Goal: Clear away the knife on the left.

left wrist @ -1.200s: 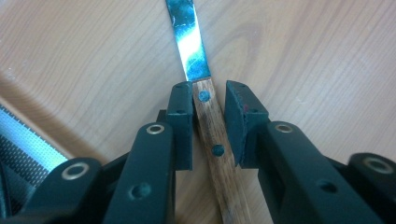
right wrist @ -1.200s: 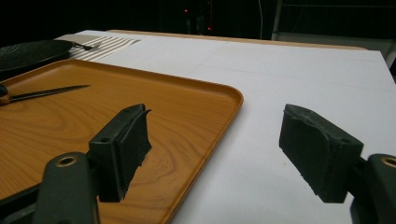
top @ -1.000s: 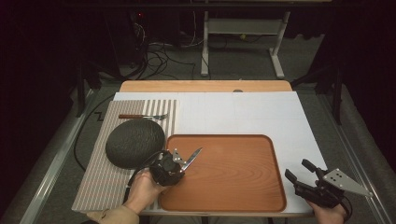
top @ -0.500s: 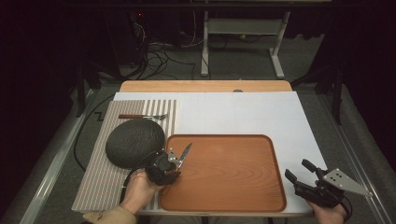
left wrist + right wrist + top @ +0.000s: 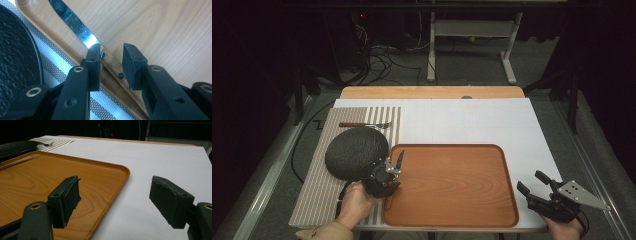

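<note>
At lower left of the high view, the left gripper (image 5: pixel 395 167) is held over the wooden tray's (image 5: pixel 452 220) left rim, where a wooden-handled knife (image 5: pixel 82 30) lies between its parted jaws, pads not pressing. The jaws have just been opening. The right gripper (image 5: pixel 532 184) is held wide open, empty, at lower right over the white table cover (image 5: pixel 472 120).

The high view looks forward and down over the whole table. The left gripper view looks steeply down, very close, at the rectangular brown wooden tray's (image 5: pixel 160 30) left rim. The right gripper view looks low leftward across the same tray (image 5: pixel 37 177).
</note>
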